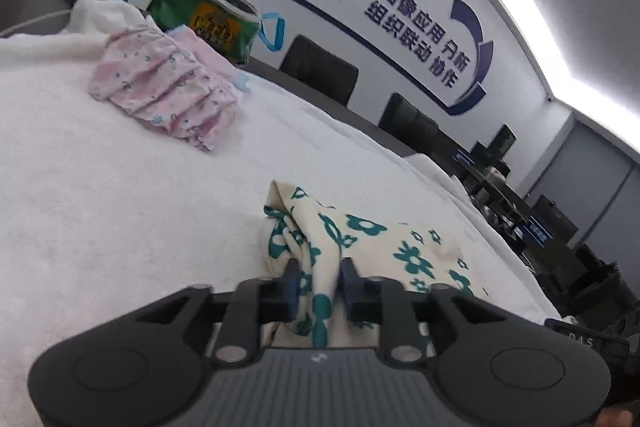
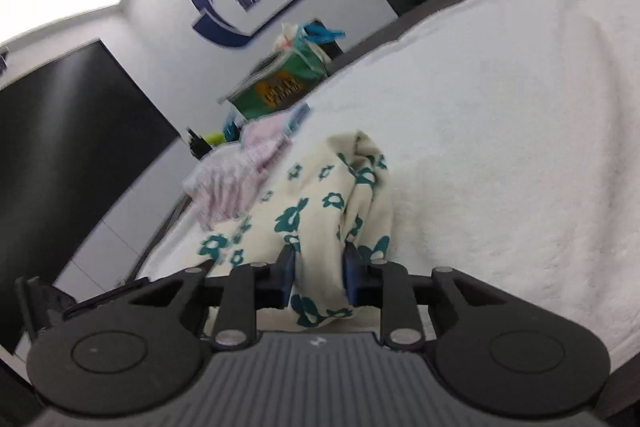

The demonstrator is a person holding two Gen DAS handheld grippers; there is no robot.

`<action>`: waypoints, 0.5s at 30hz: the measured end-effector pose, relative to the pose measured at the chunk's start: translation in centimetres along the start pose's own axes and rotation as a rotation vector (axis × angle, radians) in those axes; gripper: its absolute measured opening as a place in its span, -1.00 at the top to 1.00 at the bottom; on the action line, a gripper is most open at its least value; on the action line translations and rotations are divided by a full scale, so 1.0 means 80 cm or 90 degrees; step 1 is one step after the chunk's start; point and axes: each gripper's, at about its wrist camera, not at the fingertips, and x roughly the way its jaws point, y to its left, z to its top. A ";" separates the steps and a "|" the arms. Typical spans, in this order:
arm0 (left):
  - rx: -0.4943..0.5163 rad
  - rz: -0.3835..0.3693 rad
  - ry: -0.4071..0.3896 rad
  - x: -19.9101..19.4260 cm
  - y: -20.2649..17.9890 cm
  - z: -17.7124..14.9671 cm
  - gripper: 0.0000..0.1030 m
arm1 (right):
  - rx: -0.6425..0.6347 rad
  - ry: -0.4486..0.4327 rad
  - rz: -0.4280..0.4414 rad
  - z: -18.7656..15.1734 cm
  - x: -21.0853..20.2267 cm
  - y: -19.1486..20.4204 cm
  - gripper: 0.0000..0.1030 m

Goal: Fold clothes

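Both grippers pinch the cream garment w/ teal flowers (image 1: 372,239): left gripper (image 1: 319,285) clamps one bunched end, right gripper (image 2: 319,273) the other. Cloth lies on the white fleece cover (image 1: 120,195), its long axis running between the two hands, each equally near its own end. Next move prob. needs pulling apart along that axis to flatten.

The left gripper (image 1: 320,273) pointed slightly downward, its blue pads (image 1: 291,285) pinched on cloth; the right gripper (image 2: 320,261) matched it, tilted down, both pads (image 2: 352,277) likewise clamped on fabric
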 end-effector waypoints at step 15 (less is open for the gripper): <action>-0.032 -0.007 -0.015 0.023 0.018 0.036 0.92 | 0.122 -0.030 0.045 0.029 0.051 -0.005 0.67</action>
